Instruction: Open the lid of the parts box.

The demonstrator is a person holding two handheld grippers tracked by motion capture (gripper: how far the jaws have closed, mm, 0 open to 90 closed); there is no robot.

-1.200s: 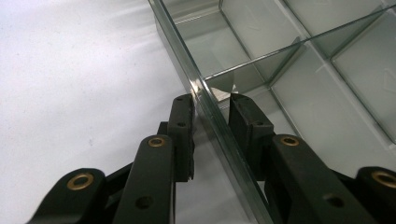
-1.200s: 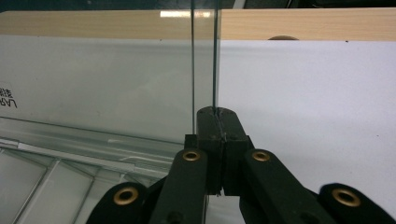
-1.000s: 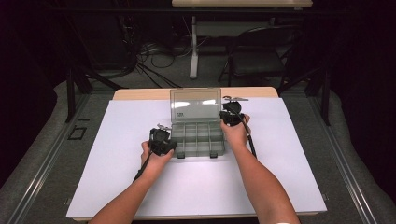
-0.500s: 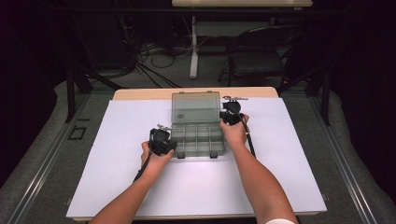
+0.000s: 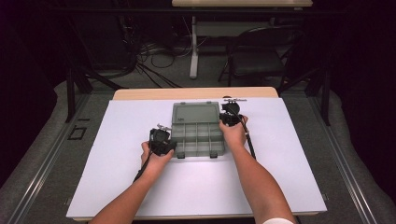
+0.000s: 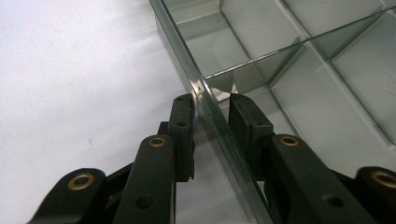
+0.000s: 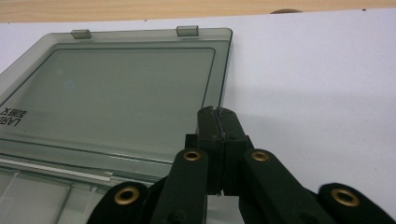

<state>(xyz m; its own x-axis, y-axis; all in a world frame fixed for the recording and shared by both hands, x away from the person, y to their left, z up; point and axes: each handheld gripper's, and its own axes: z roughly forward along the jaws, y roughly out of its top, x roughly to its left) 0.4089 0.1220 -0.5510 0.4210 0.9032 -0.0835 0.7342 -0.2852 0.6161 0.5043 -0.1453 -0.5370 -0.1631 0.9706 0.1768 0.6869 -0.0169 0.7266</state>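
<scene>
A clear grey compartment box [image 5: 198,137] lies open in the middle of the white table top [image 5: 116,154], its lid [image 5: 195,114] folded back flat on the far side. My left gripper [image 5: 167,143] is at the box's left wall. In the left gripper view its jaws straddle that wall [image 6: 180,37], and the gripper [image 6: 212,100] is shut on it with one pad outside and one inside an empty compartment. My right gripper [image 5: 229,116] sits at the lid's right edge. In the right gripper view it [image 7: 215,112] is shut with nothing between its pads, just over the lid [image 7: 116,88].
The box's compartments [image 6: 327,116] hold nothing. Two latch tabs [image 7: 187,31] stick out at the lid's far edge. A wooden strip [image 5: 196,93] runs along the table's back. Beyond it stand a chair [image 5: 261,60] and floor cables [image 5: 149,60].
The lid has swung back from a raised tilt to lie flat on the table. My right gripper has followed it slightly toward the far side. The left gripper has kept still.
</scene>
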